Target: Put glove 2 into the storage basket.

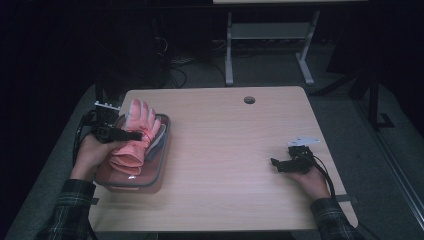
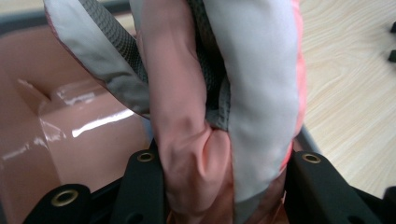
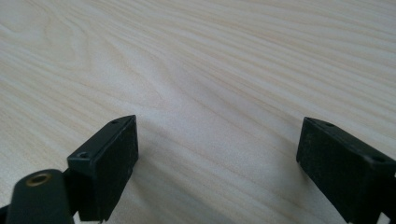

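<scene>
At the left of the high view, the pink glove (image 1: 136,140) was seen clamped in the left gripper (image 1: 131,135), whose black jaws were pressed against either side of the bunched fabric. The glove was held directly over the pink container (image 1: 159,165), its fingers pointing toward the upper part of the frame and its cuff toward the lower; whether it already rested on the container's floor could not be told. In the left gripper view, the glove (image 2: 205,116) was shown pinched lengthwise between the jaws, its pink back and pale grey palm squeezed together, with the glossy inside wall of the container (image 2: 70,135) behind it. Such a grip was judged to keep the soft glove folded narrow enough to fit within the container's rim.

At the lower right of the high view, the right gripper (image 1: 278,164) was kept low over the table (image 1: 225,150), well apart from the container, seemingly parked out of the way. Its jaws were spread wide with nothing between them, bare wood grain being seen in the right gripper view.

A light wooden tabletop with a round cable hole (image 1: 249,100) was set on grey carpet in a dim room; the white legs of another desk (image 1: 270,45) were visible at the upper middle.
</scene>
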Available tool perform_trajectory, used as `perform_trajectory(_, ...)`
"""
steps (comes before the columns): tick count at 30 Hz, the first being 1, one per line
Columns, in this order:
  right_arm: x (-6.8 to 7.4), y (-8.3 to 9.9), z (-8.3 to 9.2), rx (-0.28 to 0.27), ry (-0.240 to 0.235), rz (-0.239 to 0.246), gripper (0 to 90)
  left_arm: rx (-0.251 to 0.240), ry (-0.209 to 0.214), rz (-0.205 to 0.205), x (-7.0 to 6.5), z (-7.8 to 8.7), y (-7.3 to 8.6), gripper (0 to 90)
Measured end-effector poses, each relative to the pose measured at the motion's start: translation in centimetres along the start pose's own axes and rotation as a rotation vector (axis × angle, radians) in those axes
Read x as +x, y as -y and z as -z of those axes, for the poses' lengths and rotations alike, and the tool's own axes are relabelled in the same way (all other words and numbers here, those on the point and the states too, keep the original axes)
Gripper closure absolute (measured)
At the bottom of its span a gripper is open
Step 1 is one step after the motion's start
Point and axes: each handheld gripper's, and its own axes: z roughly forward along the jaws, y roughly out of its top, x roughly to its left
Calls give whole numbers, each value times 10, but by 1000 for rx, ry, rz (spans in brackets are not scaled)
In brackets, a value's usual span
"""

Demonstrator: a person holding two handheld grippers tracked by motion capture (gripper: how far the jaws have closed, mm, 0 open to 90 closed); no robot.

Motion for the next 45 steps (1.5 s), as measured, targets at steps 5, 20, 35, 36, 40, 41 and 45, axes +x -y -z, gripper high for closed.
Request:
perform_trajectory(5, 0, 0, 0, 0, 0, 0, 122, 31, 4, 16, 4, -12, 5, 597)
perform_trajectory(20, 0, 0, 0, 0, 0, 0, 122, 70, 35, 33, 14, -42, 22, 503)
perform_trajectory(35, 0, 0, 0, -1, 0, 1, 122, -9, -13, -13, 14, -15, 13, 132)
perform_trajectory(36, 0, 0, 0, -1, 0, 1, 122, -23, -31, -16, 14, -9, 12, 132)
perform_trajectory(40, 0, 0, 0, 0, 0, 0, 122, -42, -63, -21, 17, 1, 11, 132)
perform_trajectory(41, 0, 0, 0, 0, 0, 0, 122, -48, -69, -25, 17, 4, 10, 132)
perform_trajectory(45, 0, 0, 0, 1, 0, -2, 122, -72, -96, -32, 17, 15, 9, 132)
